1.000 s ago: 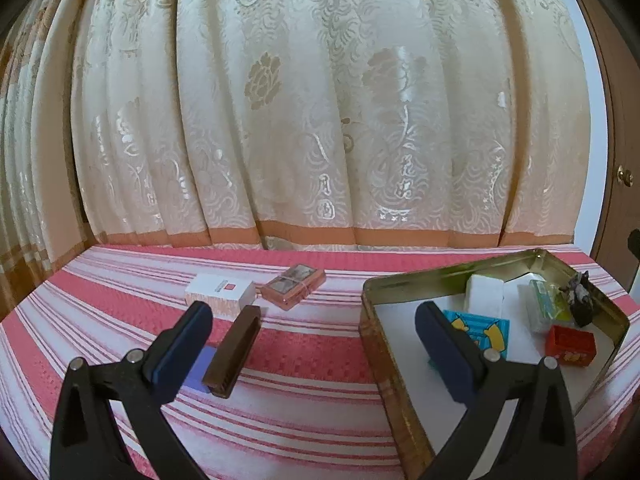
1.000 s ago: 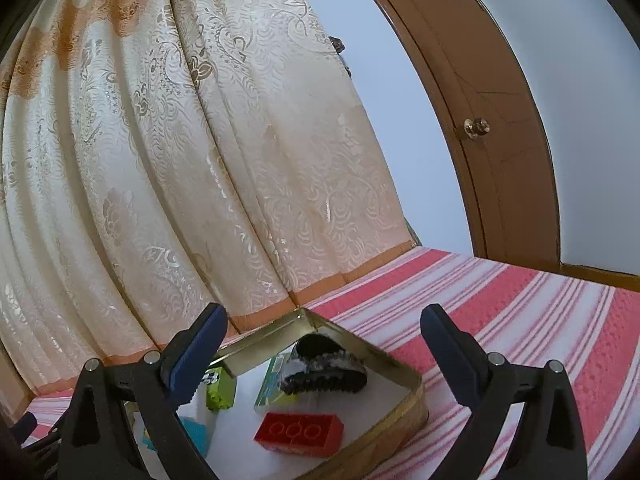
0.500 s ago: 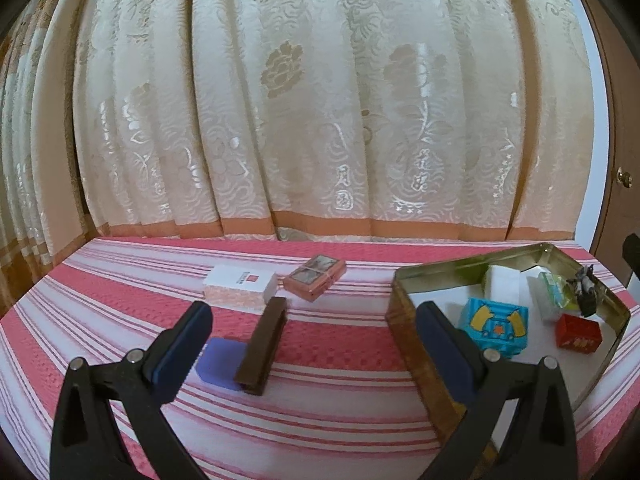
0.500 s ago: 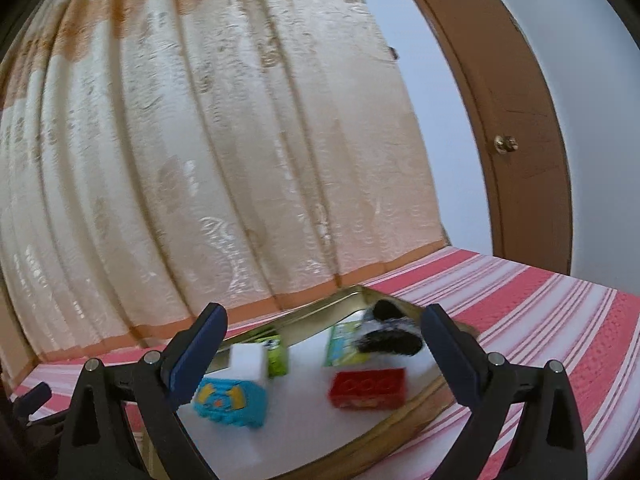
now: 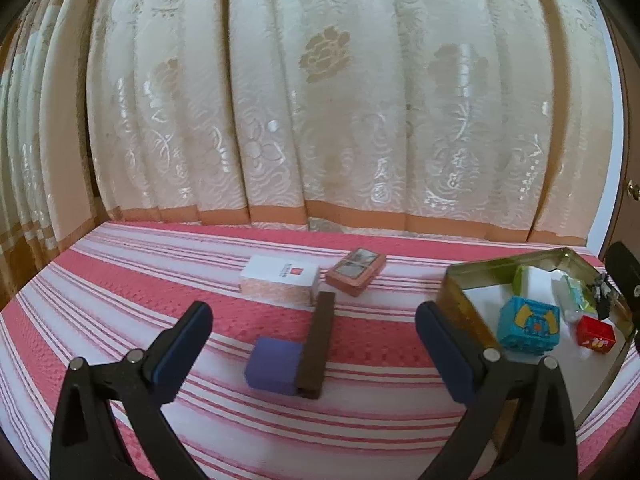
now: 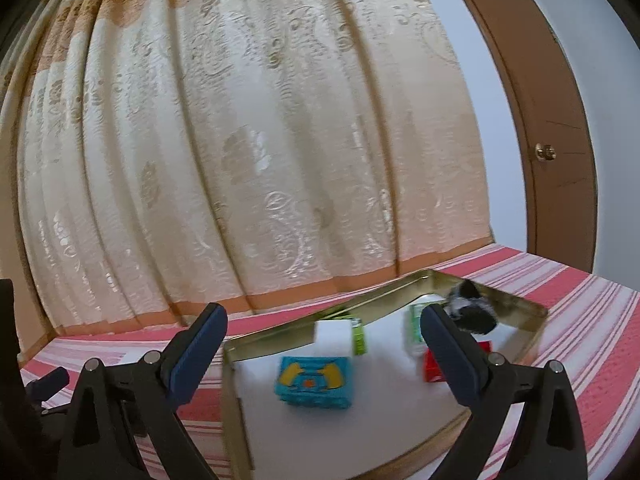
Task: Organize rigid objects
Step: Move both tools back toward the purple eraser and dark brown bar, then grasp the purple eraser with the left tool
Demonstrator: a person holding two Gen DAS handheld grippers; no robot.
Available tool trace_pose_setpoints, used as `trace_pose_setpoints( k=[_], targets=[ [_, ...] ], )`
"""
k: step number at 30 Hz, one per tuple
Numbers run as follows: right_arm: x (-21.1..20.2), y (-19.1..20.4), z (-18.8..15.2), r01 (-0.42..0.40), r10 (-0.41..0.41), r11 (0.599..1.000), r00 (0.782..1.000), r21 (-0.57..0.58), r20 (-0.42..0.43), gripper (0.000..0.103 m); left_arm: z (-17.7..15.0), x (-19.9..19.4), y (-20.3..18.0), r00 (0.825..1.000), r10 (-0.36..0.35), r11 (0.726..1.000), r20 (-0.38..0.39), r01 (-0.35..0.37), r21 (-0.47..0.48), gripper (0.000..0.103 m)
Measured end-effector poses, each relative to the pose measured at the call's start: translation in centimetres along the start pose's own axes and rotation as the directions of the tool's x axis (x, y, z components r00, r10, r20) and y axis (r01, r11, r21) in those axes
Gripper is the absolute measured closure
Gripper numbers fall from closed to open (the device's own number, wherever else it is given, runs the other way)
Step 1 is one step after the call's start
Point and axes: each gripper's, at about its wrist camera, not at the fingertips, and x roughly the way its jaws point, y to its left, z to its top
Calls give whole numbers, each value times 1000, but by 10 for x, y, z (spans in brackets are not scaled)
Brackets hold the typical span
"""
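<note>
Both sets of tongs released, nothing between the pads: left tongs (image 5: 314,342) hovering above the striped bed (image 5: 120,300), right tongs (image 6: 322,346) hovering over the gold tin (image 6: 234,400).

Already inside the tin: blue toy block (image 6: 314,378), white block (image 6: 334,336), red brick (image 6: 434,370), dark toy tank (image 6: 472,312) against the far wall, green packets at the back. Still outside, to the left of the tin: purple block (image 5: 272,366) touching the dark brown bar (image 5: 318,346); farther back from the tin, white box (image 5: 280,278) and, just beside it, pink case (image 5: 356,270).

Risks, as judged from this layout:
- Closing on the purple block with the brown bar pressed against it: likely to pinch both, or to tip the bar off its narrow edge and send it sliding.
- Soft, yielding bed surface: pressing down to grip may sink the object and roll it out from between the pads.
- Low approach toward the tin from its left: right-hand pad of the left tongs already close to the tin's near corner; could snag the rim and shove or tilt the tin, spilling contents.
- Crowded far end of the tin: dropping a long piece there may knock the tank or the brick over the wall; open floor nearer the front looks safer.
- Both tongs near the tin at once: chance of collision.
</note>
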Motion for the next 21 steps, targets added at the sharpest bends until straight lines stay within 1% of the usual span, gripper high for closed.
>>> trace_pose_setpoints(
  k=[5,9,12,13,17,19,21],
  targets=[
    [4,24,-4,-27,27,1000,1000,-15,-9,4,2,10,24,999,16,1000,-35,-16,-17,0],
    [7,39,-7,-22,21,1000,1000,-18,-14,4,3,22,50,996,35,998,-86,-39,-44,0],
    [10,48,-10,-24,24,1000,999,-8,-27,4,2,35,73,988,44,994,-148,-58,-88,0],
    [11,51,-10,-27,26,1000,999,-10,-34,4,1,40,84,984,44,991,-173,-65,-118,1],
    [13,61,-12,-44,42,998,998,-44,-47,4,0,47,105,978,57,981,-200,-93,-173,1],
    [12,62,-12,-54,52,998,998,-44,-44,4,0,48,105,979,26,980,-202,-65,-189,1],
    [13,62,-13,-62,60,997,997,-42,-49,4,-1,49,99,977,-50,980,-208,8,-200,1]
  ],
)
